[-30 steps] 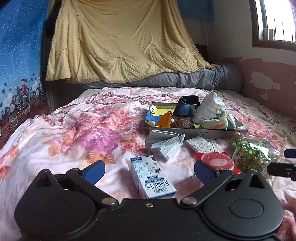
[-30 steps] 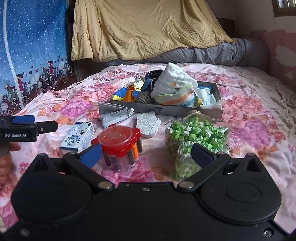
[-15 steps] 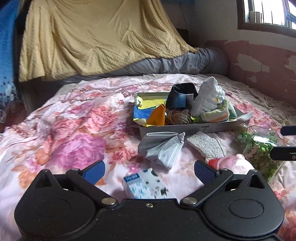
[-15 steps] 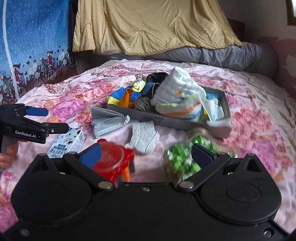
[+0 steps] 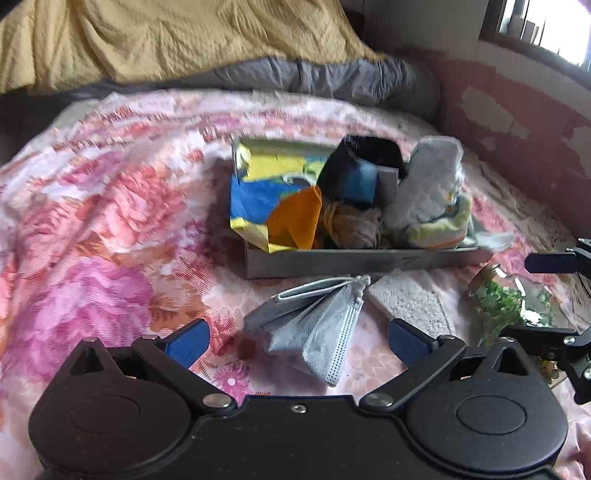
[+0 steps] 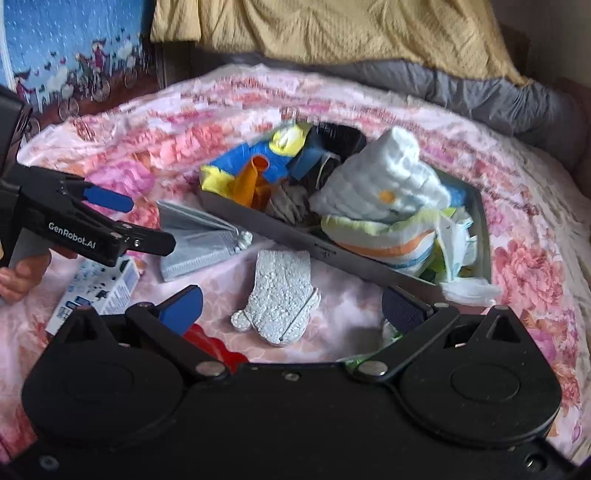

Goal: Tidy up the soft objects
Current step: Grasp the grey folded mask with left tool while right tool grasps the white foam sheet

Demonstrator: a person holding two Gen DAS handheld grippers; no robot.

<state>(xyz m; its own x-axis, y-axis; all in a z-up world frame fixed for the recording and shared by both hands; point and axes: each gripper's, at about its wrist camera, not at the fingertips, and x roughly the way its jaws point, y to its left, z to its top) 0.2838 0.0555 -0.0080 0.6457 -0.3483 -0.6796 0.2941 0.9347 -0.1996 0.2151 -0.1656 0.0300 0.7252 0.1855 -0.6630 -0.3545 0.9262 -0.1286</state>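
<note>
While left gripper (image 5: 297,341) gapes wide over grey face mask (image 5: 314,325) lying just before grey tray (image 5: 362,258), lower, centre on folded bulk, pinch gently, lift clear.

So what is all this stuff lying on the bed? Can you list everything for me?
tray: one, grey, mid-bed, full of soft things
crinkly bag: one, blue and yellow, tray's left end
orange piece: one, beside the bag
white quilted cloth: one, atop a striped cloth, tray's right part
face mask: one, grey, on the bedspread before the tray
textured white pad: one, right of the mask
carton: one, white and blue, left of the mask
glass jar: one, green pieces inside, right
red lid: one, mostly hidden
yellow blanket: one, behind
left hand-held gripper: open, over the mask
right hand-held gripper: open, over the pad
</note>
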